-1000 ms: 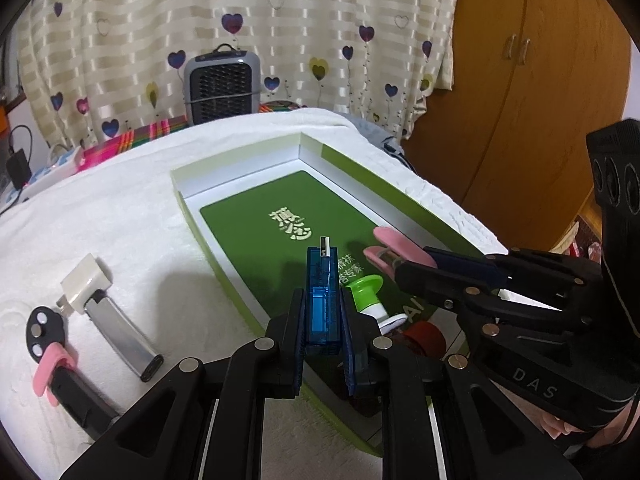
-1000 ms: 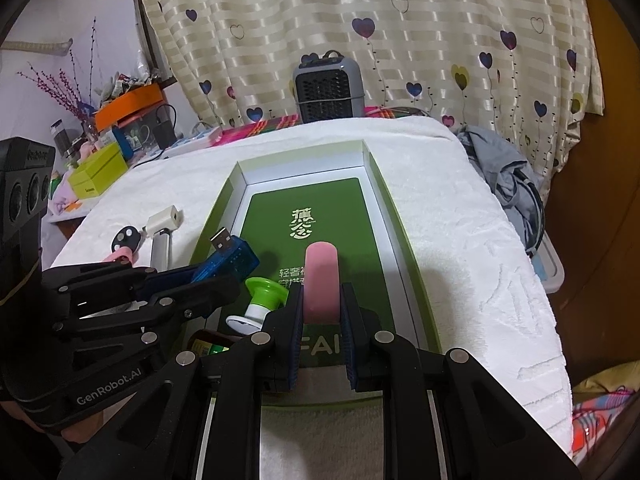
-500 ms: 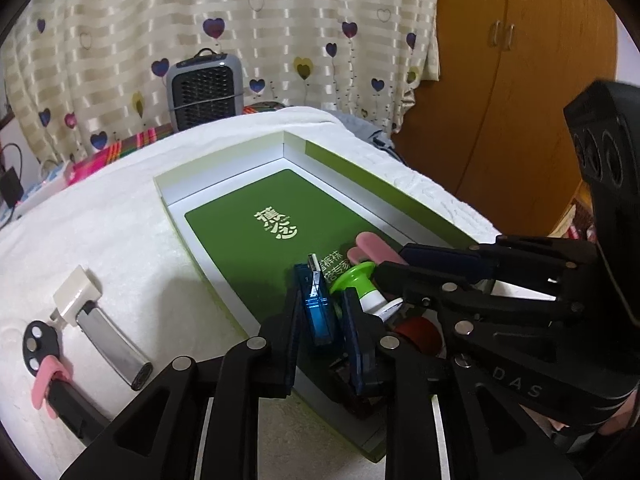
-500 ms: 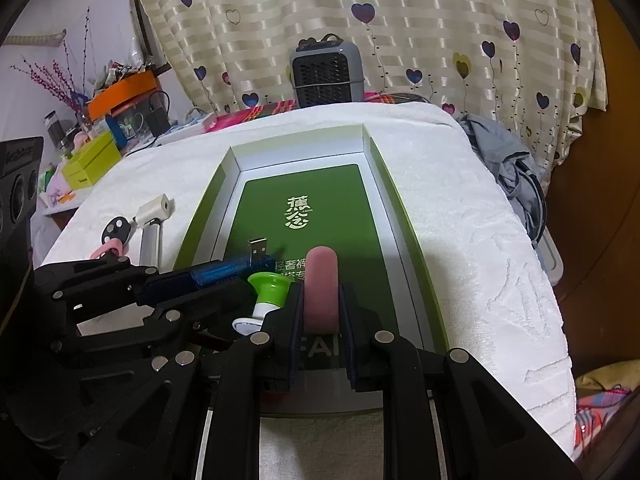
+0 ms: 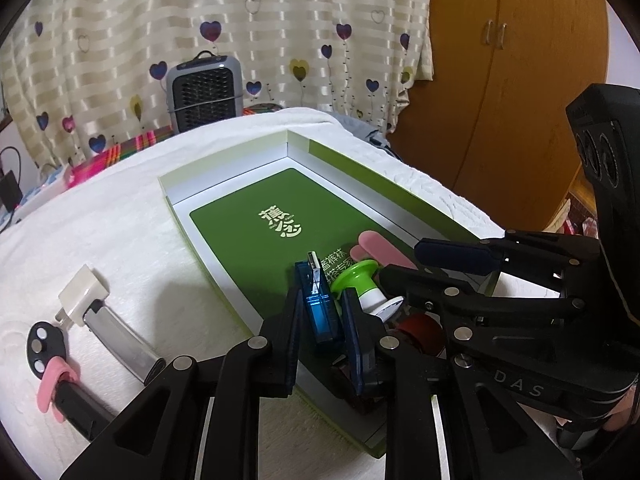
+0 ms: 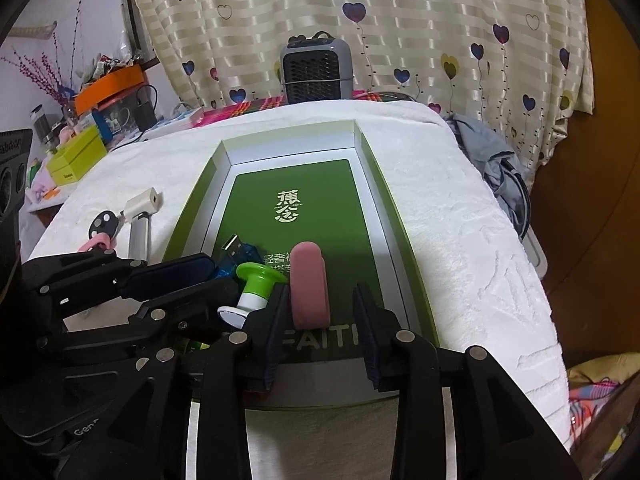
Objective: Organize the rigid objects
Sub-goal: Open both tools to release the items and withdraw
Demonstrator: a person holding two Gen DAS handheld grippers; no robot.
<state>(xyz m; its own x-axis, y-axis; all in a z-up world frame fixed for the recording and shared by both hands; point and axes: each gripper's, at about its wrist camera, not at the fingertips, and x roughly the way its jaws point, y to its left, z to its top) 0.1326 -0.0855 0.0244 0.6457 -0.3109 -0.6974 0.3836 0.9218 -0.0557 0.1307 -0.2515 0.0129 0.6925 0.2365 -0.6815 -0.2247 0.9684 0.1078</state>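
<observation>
With the right hand-held gripper (image 6: 322, 312) opening off the one pink oblong eraser (image 6: 309, 284) and the left hand-held gripper (image 5: 320, 312) apart around the one translucent blue USB stick (image 5: 318, 304), both lying near the near end of the green shallow box (image 5: 352, 160) on the bed, lift each straight clear without nudging the one green-and-white stamp (image 5: 362, 286).

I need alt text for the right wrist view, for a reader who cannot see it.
The right hand-held gripper is opening around a pink piece lying in a green box on a white towel. At left, the left hand-held gripper reaches in by a blue USB stick and green-topped stopper.
</observation>
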